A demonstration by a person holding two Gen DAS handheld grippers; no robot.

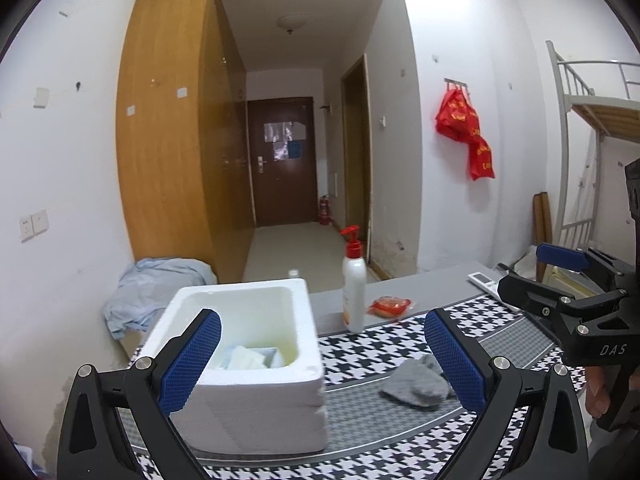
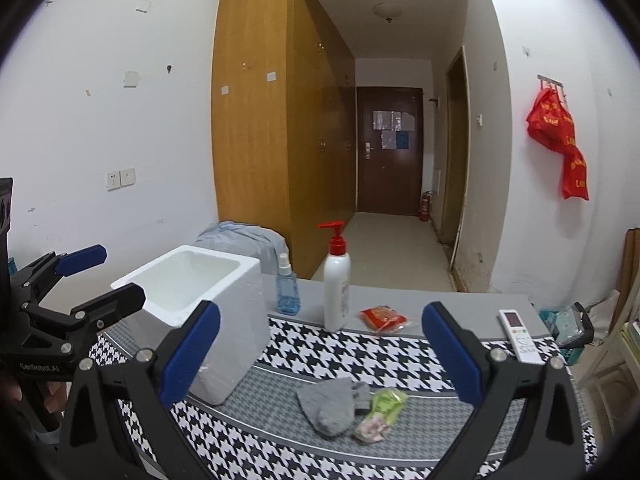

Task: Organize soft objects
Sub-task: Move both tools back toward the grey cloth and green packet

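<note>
On the table, left wrist view:
Left gripper (image 1: 322, 354): fingers wide apart, holding nothing.
Foam box (image 1: 256, 396): white, with soft white things inside.
Gray sock (image 1: 418, 385): flat on the checked cloth (image 1: 360, 350), right of the box.

Right wrist view:
Right gripper (image 2: 320, 354): fingers wide apart, holding nothing.
Gray sock (image 2: 330, 404): touching a green packet (image 2: 380, 410).
Lotion bottle (image 2: 336, 288): standing behind them.

White walls (image 2: 100, 128), wooden wardrobe (image 2: 260, 140), brown door (image 2: 388, 152)
</note>
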